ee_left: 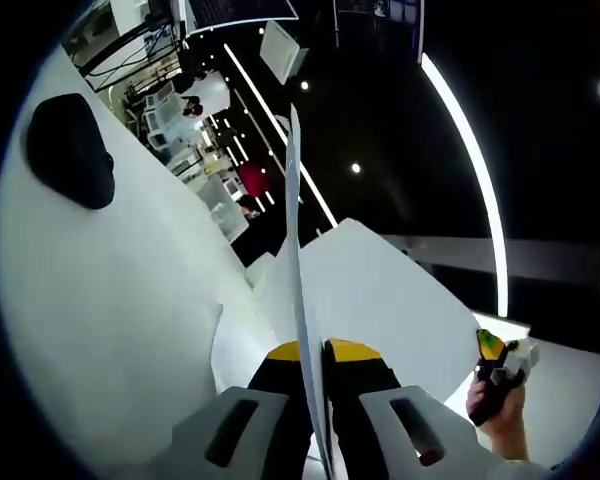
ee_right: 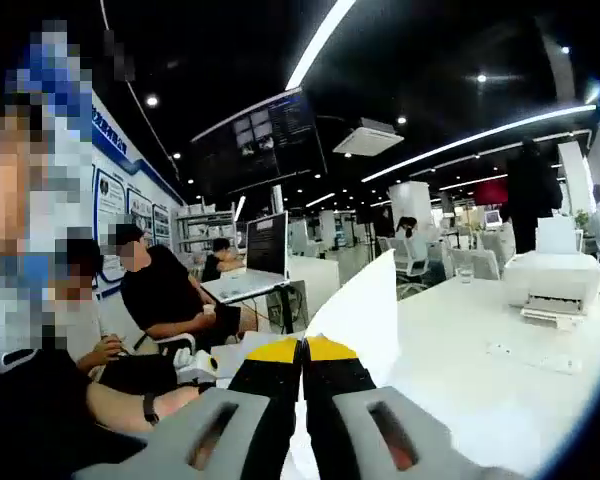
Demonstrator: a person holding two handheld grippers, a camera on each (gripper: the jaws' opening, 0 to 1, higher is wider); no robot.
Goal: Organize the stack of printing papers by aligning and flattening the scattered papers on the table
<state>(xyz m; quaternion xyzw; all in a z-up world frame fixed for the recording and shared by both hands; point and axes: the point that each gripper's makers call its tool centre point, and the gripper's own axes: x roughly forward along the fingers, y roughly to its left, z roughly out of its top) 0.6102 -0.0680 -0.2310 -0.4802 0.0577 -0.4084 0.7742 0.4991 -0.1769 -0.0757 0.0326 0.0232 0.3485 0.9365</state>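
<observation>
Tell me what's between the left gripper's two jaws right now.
In the left gripper view, the edge of a white paper sheet stands pinched between the jaws of the left gripper, rising edge-on above the white table.

The left gripper [ee_left: 313, 352] clamps upright papers [ee_left: 296, 260] edge-on above the white table [ee_left: 110, 300].

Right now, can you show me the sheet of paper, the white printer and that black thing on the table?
sheet of paper [ee_left: 298, 260], left gripper view, its thin raised edge.
white printer [ee_right: 553, 280], right gripper view, front of its body.
black object [ee_left: 70, 150], left gripper view, its middle.
</observation>
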